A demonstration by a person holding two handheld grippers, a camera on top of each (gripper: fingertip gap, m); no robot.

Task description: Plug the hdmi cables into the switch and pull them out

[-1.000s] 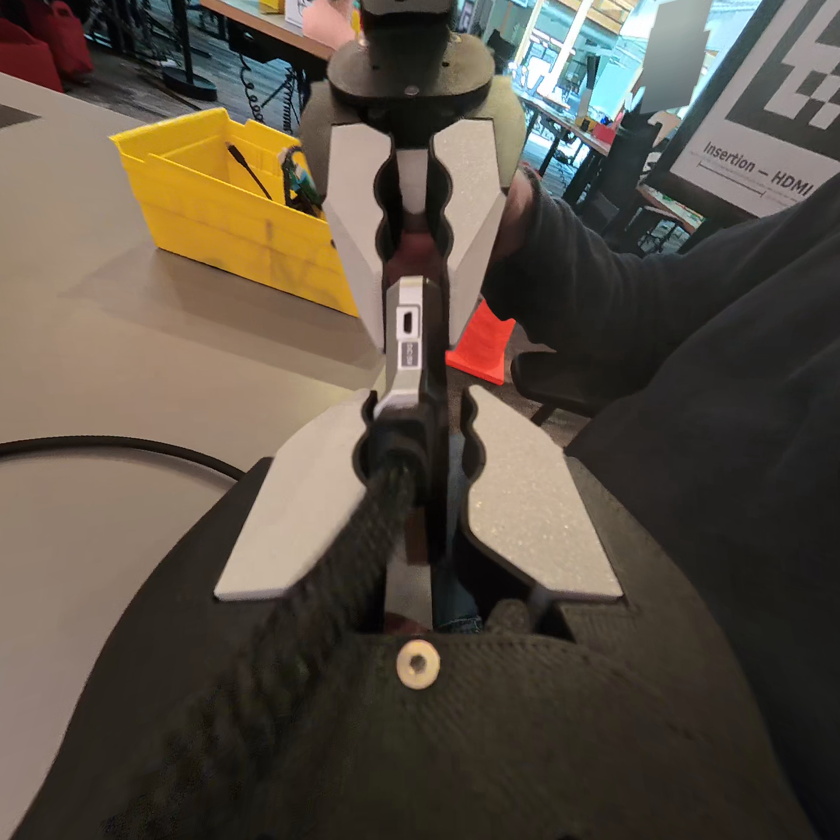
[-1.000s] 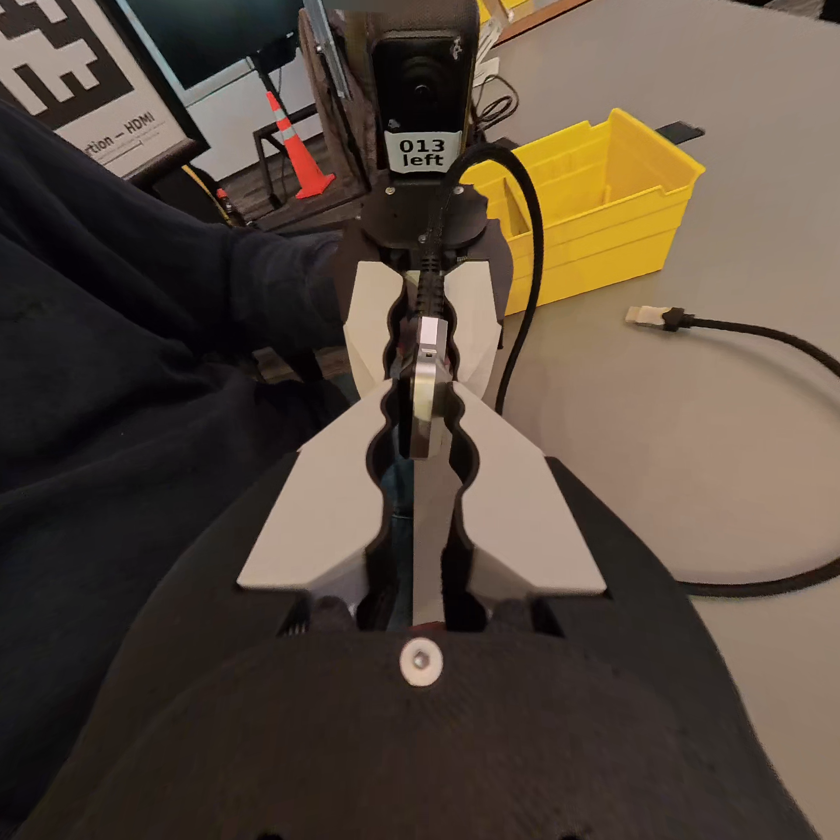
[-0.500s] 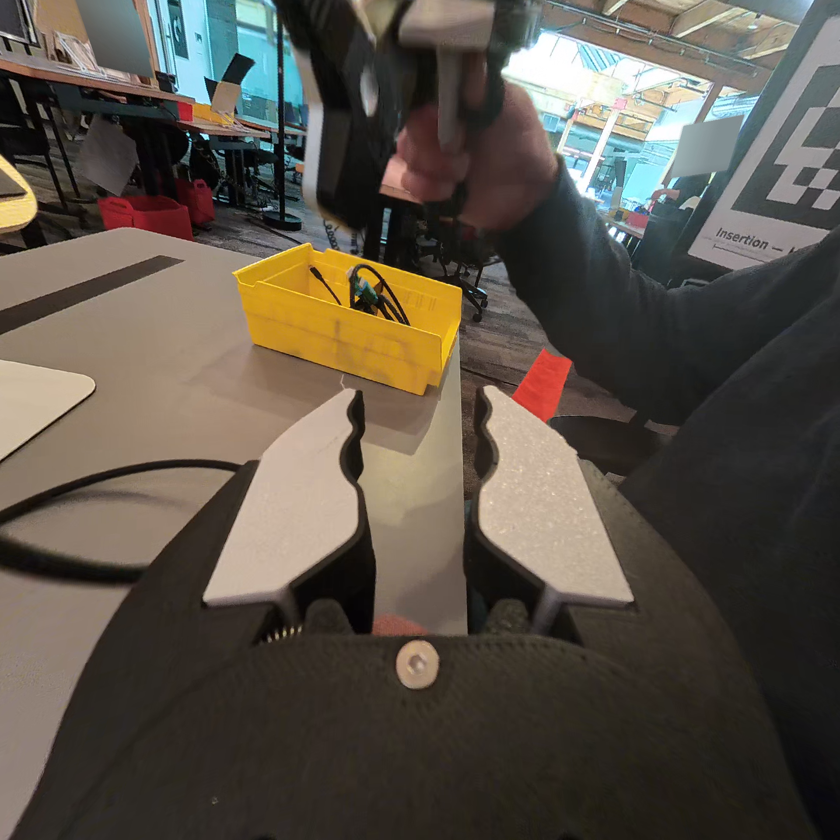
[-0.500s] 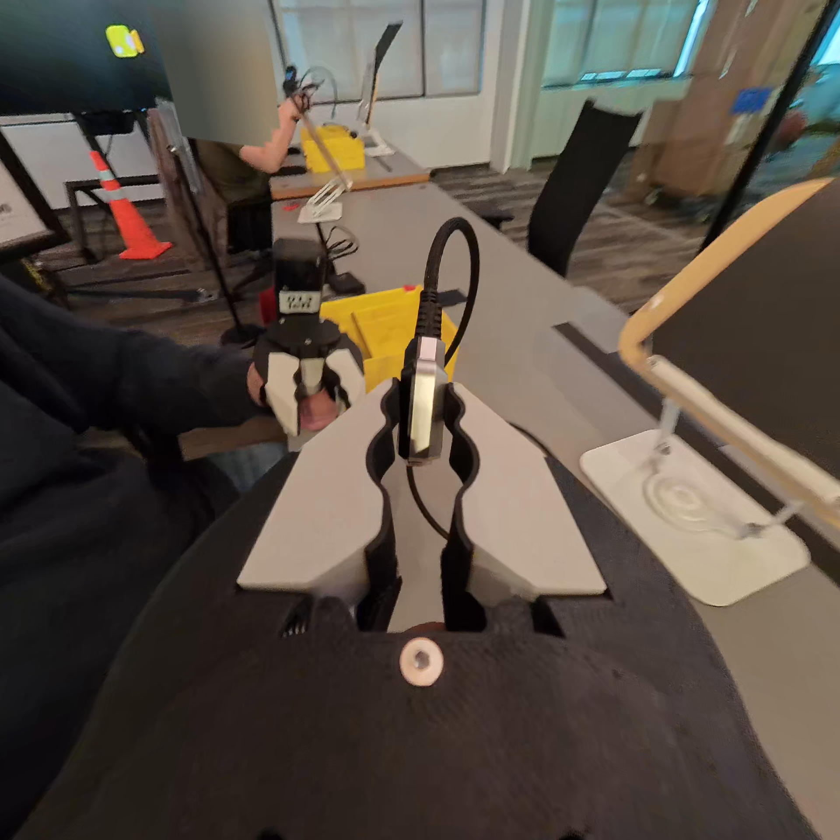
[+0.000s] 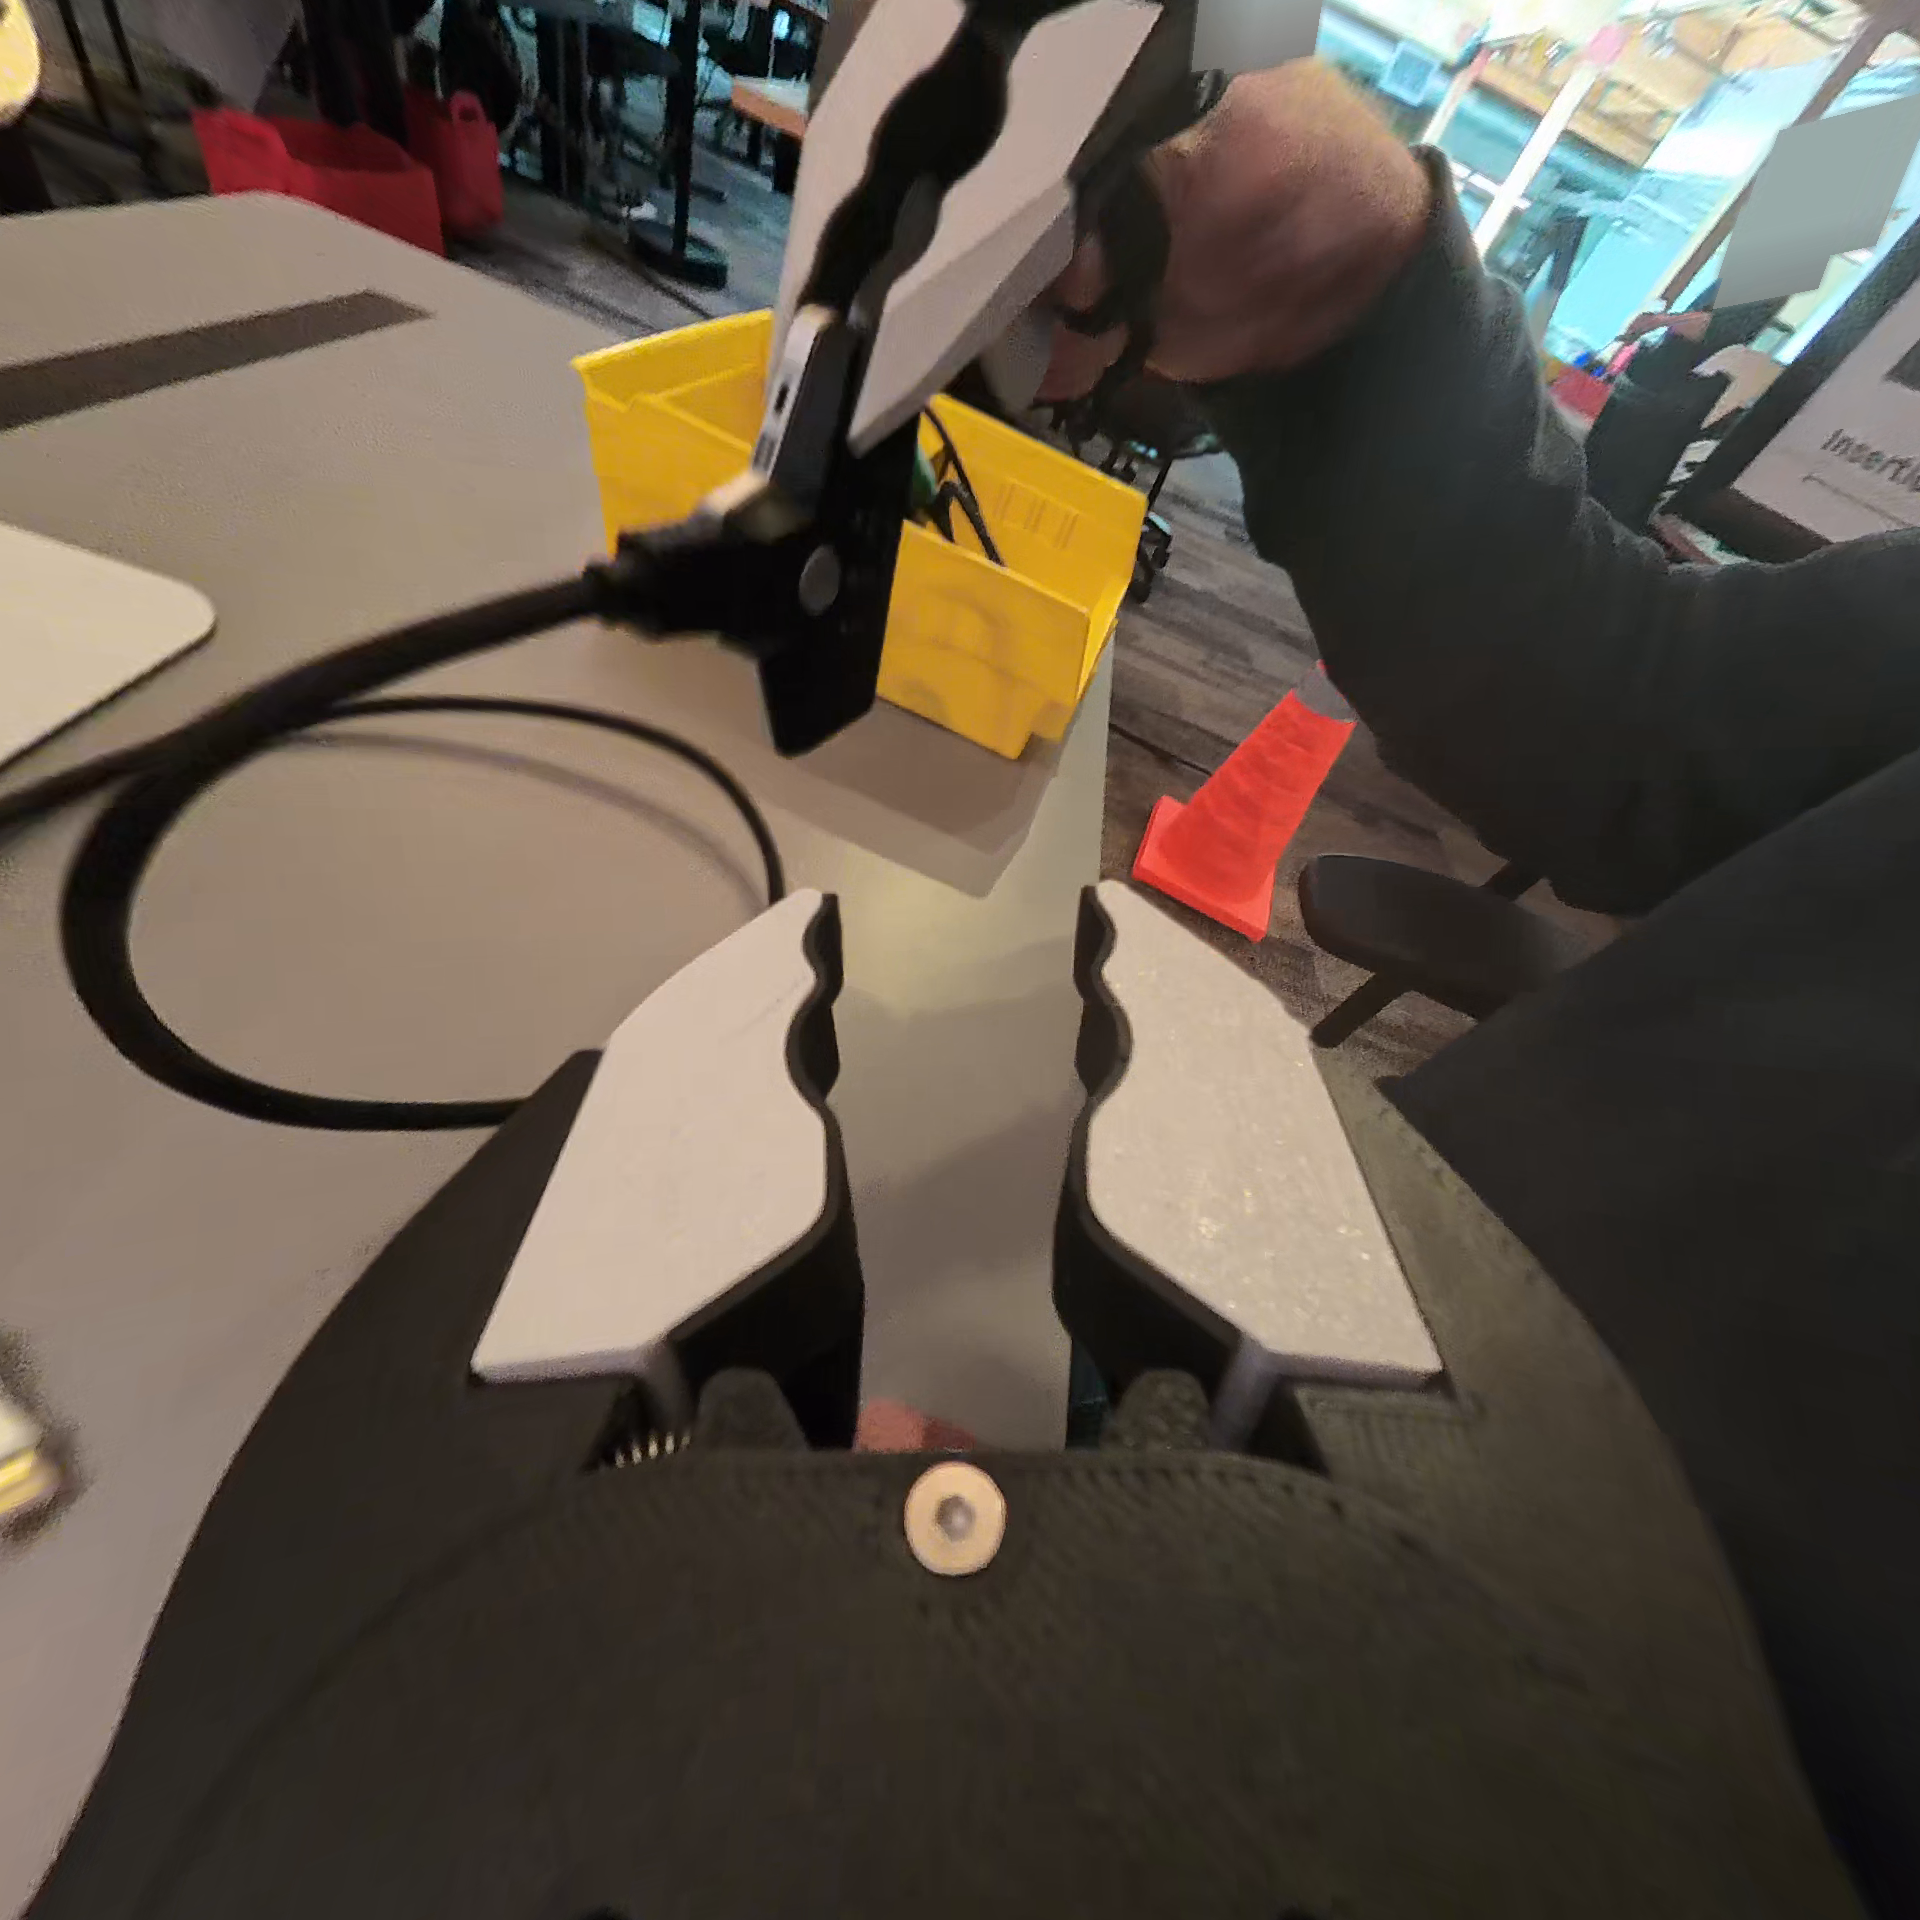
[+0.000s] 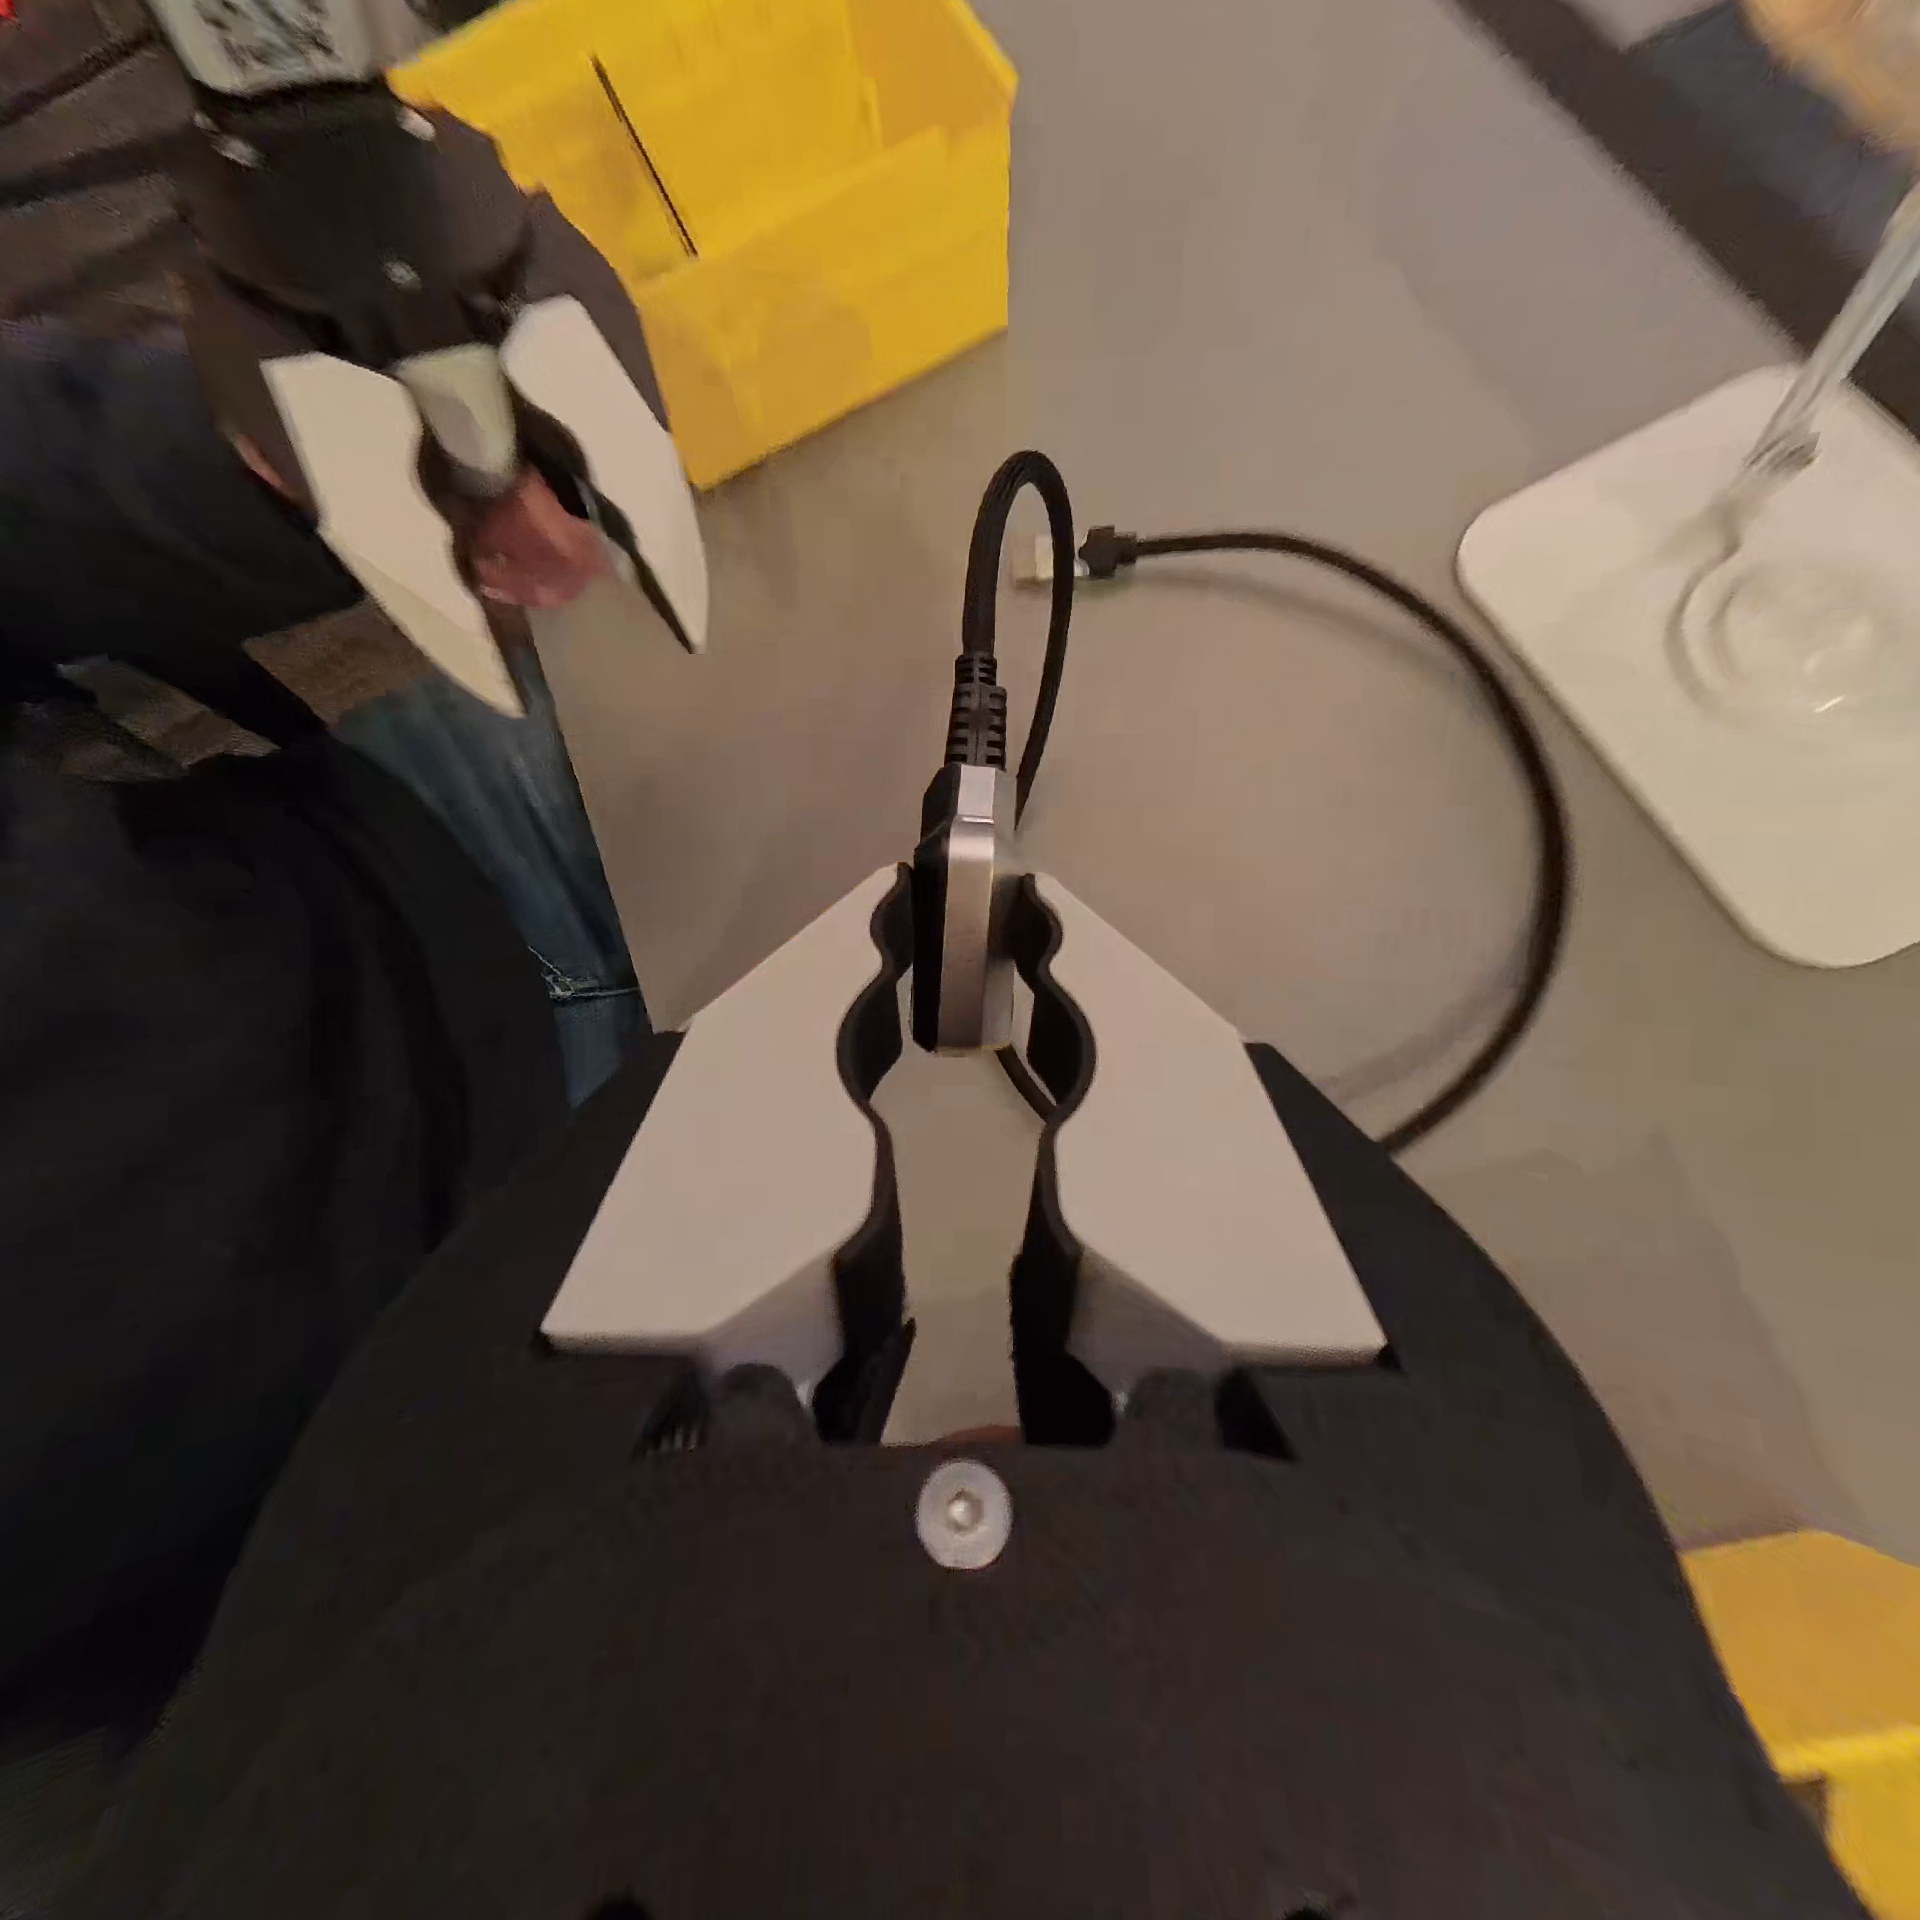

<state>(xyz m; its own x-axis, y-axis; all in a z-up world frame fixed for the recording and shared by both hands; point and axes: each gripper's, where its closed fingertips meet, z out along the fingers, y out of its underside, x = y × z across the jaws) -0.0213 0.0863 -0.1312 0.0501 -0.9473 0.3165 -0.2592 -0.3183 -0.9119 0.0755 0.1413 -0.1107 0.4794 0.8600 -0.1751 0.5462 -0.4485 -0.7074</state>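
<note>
My right gripper (image 6: 966, 894) is shut on the small silver and black hdmi switch (image 6: 964, 935) and holds it above the grey table. A black braided hdmi cable (image 6: 982, 675) is plugged into the switch's far end and loops away. A free silver plug (image 6: 1101, 545) lies on the table beyond it. My left gripper (image 5: 956, 925) is open and empty, low over the table's near edge. In the left wrist view the right gripper (image 5: 821, 312) holds the switch (image 5: 821, 540) above and ahead, with the cable (image 5: 343, 665) trailing left. The left gripper (image 6: 603, 675) also shows at the left of the right wrist view.
A yellow bin (image 5: 997, 613) with cables in it stands near the table's edge, also seen in the right wrist view (image 6: 831, 260). A white stand base (image 6: 1714, 675) sits on the table. An orange cone (image 5: 1247, 800) stands on the floor. Another yellow bin (image 6: 1818, 1683) is near right. One gripper's finger ends stand about 12 cm off the other's.
My left gripper let go of the cable plug, opened and drew back from the switch. The right gripper swung away with the switch, the cable still plugged in, and now tilts down over the table.
</note>
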